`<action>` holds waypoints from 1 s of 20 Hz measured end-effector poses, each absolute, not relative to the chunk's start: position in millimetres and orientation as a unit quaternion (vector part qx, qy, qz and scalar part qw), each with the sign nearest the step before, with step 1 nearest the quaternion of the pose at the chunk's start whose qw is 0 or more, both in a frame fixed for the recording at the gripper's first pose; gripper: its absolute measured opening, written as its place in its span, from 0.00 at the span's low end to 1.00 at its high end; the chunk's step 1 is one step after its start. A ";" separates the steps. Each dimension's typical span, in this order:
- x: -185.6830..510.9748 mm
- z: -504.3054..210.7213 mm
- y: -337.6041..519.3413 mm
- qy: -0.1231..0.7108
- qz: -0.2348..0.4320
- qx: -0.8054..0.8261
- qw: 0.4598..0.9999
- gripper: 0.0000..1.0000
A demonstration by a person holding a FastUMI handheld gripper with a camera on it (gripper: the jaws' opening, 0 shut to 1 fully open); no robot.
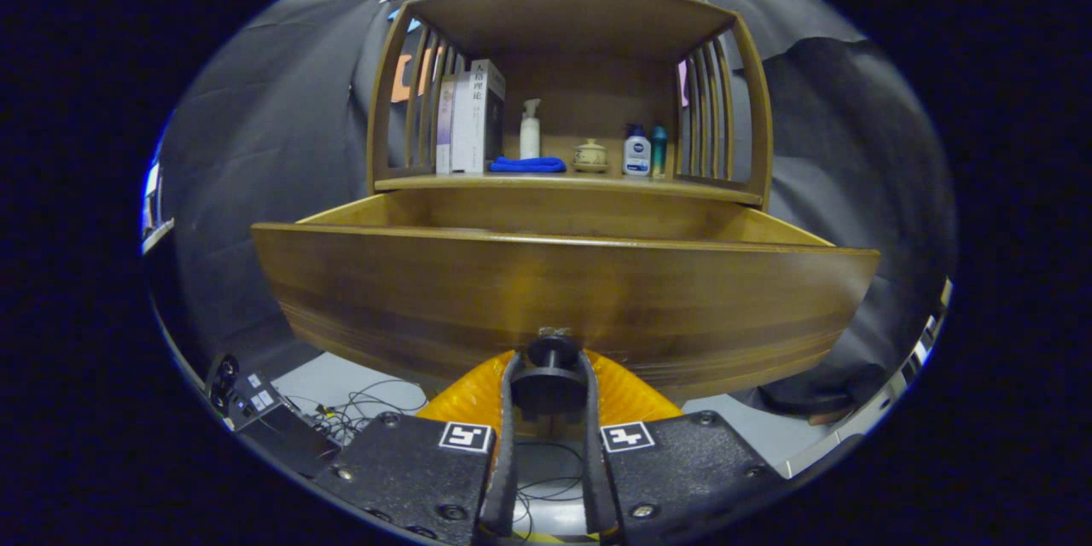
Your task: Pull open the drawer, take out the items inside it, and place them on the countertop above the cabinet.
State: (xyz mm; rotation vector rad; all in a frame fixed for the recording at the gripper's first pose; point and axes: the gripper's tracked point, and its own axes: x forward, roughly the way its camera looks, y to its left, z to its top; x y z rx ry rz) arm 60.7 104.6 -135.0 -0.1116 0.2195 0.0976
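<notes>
- The claw (550, 371) is closed on the dark round knob (550, 356) at the middle of the drawer front (563, 294), one finger pressing on each side of it. That grip is what lets a straight pull slide the drawer out.
- The drawer stands pulled well out from the wooden cabinet (570, 85). Its front panel is nearest the camera, and its side walls run back to the cabinet body.
- From this low angle the front panel hides the drawer's floor. Whatever lies inside cannot be made out.
- Above and beyond the drawer is the table (563, 182), the cabinet's top shelf surface where the items are to go. It already carries goods along its far half.
- At far left stand upright books (469, 119), leaning on the slatted side. A folded blue cloth (527, 164) lies just right of them, with a white spray bottle (530, 130) behind it.
- A small lidded ceramic jar (590, 155) sits near the middle. A white bottle (636, 152) and a teal bottle (659, 150) stand close together at right.
- The near strip of the table looks bare, a likely landing spot.
- Judging by the opening, the pull seems largely done. Next the claw would have to let go of the knob and rise over the front panel to reach inside.
- Cables (358, 409) and a dark box (256, 418) lie on the floor at lower left, away from the work.
</notes>
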 end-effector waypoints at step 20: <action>41.3 31.3 85.0 -0.031 0.072 -0.031 0.996 1.00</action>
